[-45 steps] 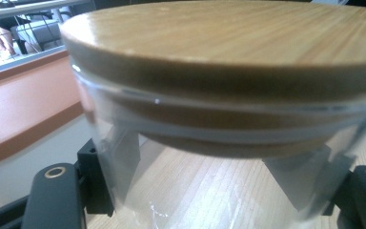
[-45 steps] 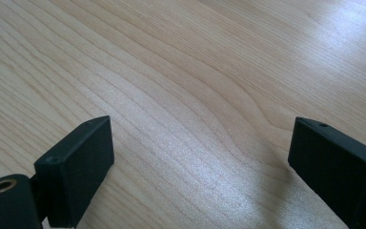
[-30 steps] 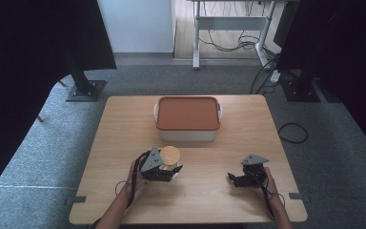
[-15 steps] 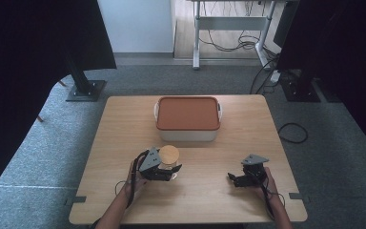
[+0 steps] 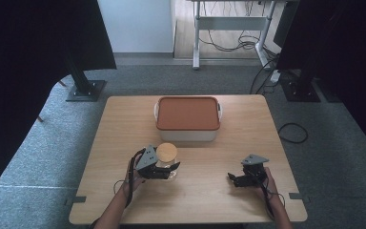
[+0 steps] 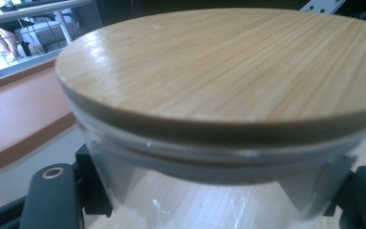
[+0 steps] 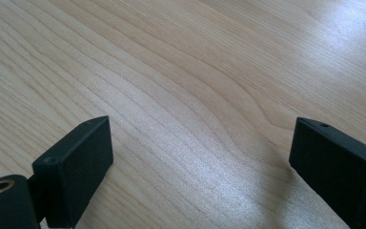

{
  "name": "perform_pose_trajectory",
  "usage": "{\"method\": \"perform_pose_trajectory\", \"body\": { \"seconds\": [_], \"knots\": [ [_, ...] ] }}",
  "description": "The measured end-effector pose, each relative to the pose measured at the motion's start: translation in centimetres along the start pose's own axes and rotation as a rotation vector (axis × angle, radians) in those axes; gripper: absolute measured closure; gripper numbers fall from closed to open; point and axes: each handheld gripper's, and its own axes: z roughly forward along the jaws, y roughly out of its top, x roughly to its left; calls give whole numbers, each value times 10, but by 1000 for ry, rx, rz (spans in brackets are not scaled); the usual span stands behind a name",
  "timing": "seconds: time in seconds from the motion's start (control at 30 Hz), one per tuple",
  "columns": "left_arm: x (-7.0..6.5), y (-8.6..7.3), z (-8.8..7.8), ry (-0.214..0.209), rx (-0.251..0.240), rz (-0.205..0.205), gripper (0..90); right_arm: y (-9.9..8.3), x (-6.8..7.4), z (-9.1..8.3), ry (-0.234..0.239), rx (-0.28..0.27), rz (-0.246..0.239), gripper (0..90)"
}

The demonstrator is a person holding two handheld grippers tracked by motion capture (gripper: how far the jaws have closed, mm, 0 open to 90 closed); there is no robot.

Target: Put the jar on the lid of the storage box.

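Note:
A clear glass jar [image 6: 205,191] with a round wooden lid [image 5: 167,152] stands on the table left of centre. My left gripper [image 5: 167,171] is shut on the jar, one black jaw on each side of the glass below the lid [image 6: 228,67]. At the front right of the table my right gripper [image 5: 232,180] rests low over bare wood. Its two black jaws stand wide apart with nothing between them, and its midpoint [image 7: 200,157] lies over the table's grain.
A white box with a rust-orange lid [image 5: 188,112] sits at the back middle of the wooden table [image 5: 124,124], just behind the jar. Black stands and cables are on the grey carpet beyond the table.

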Motion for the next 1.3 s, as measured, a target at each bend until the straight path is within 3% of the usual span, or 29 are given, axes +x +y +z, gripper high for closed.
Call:
{"method": "perform_pose_trajectory", "body": {
  "seconds": [0.5,1.3],
  "knots": [
    [1,4,1,2,-16,-6,249,0,0,0,-2,-1,-1,71],
    [-1,-5,8,5,16,-15,250,0,0,0,-2,-2,-5,73]
  ]
}}
